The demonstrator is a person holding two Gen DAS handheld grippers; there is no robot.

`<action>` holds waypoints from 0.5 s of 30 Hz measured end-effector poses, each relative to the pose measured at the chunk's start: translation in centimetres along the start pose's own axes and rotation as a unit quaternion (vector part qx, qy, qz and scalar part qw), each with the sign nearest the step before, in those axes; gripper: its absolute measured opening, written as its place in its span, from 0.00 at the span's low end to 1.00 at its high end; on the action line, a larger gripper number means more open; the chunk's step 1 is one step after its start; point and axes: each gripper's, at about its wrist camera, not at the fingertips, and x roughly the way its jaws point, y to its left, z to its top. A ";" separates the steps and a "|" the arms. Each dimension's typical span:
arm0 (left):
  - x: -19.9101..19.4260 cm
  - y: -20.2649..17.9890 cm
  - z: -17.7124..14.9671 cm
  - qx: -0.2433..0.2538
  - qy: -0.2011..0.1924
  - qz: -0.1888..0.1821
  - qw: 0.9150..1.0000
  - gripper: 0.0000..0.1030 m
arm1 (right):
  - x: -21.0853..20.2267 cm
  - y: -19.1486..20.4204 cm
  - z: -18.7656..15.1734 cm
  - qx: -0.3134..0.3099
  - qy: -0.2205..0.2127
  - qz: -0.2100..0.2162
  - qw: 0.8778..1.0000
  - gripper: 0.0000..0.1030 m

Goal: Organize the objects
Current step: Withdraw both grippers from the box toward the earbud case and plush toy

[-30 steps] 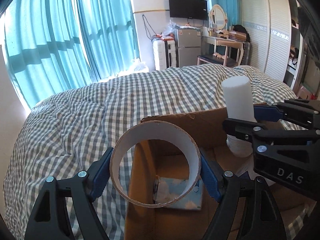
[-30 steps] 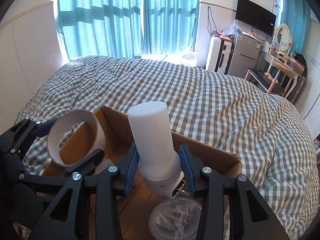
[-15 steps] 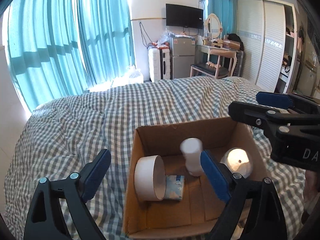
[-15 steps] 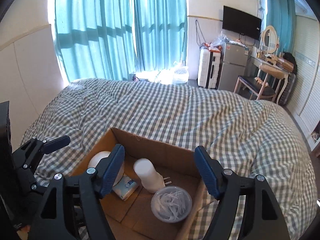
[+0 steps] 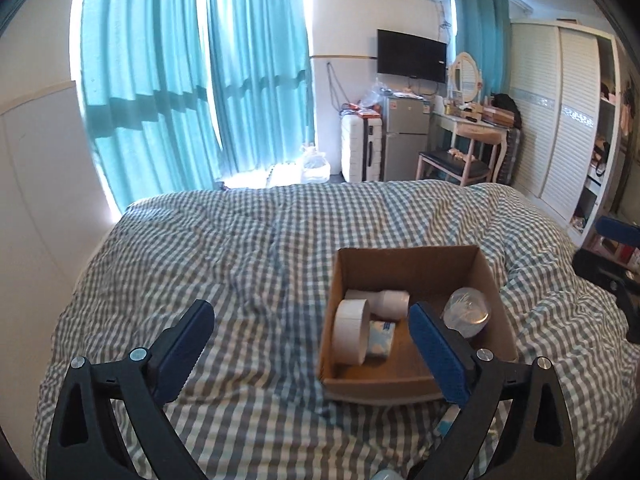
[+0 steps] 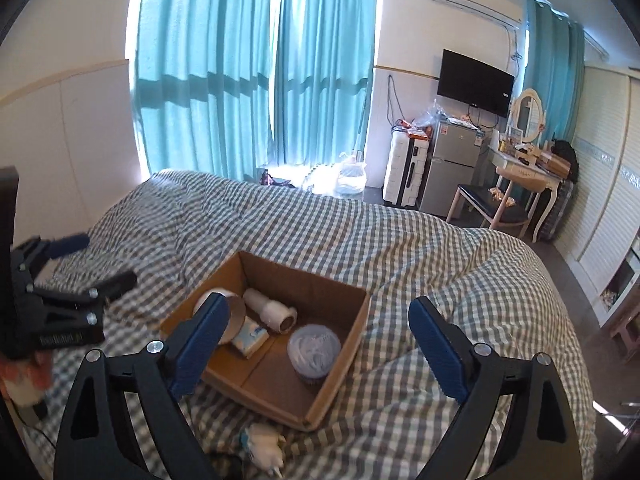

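An open cardboard box (image 5: 414, 259) (image 6: 344, 332) sits on the checked bed. Inside lie a white tape roll (image 5: 351, 330) (image 6: 236, 312), a white cylinder on its side (image 5: 390, 302) (image 6: 270, 310), a blue-white tissue pack (image 5: 380, 339) (image 6: 250, 336) and a clear round tub (image 5: 466, 312) (image 6: 314, 346). My left gripper (image 5: 312, 346) is open and empty, above the bed left of the box. My right gripper (image 6: 318, 344) is open and empty, above the box's near side.
The grey-white checked duvet (image 5: 240, 248) covers the bed. A white soft toy (image 6: 262, 442) lies by the box's near corner. Teal curtains (image 5: 192, 80), a suitcase (image 5: 360, 148), a small fridge (image 5: 404, 132), a dressing table (image 5: 476, 128) and a wardrobe (image 5: 560, 112) stand beyond.
Both grippers let go of the tape roll and the white cylinder into the box, opened wide and pulled back and up. The cylinder has tipped onto its side.
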 end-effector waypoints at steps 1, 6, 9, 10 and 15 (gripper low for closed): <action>-0.3 0.2 -0.8 -0.003 0.004 0.005 1.000 0.97 | -0.2 0.2 -0.7 -0.003 0.004 0.002 1.000 0.89; -0.3 0.7 -4.8 -0.013 0.036 0.011 0.999 0.97 | 0.0 0.9 -5.0 0.006 0.034 0.004 0.999 0.89; 0.3 0.6 -7.2 -0.026 0.054 0.023 0.998 0.97 | 1.9 1.6 -7.6 -0.002 0.057 0.007 0.998 0.89; 0.7 0.4 -8.1 -0.027 0.064 0.026 0.997 0.97 | 2.5 1.8 -8.4 -0.005 0.063 0.007 0.998 0.89; 3.1 -1.0 -12.0 -0.036 0.105 0.042 0.993 0.97 | 6.4 2.7 -11.5 -0.004 0.106 0.019 0.994 0.89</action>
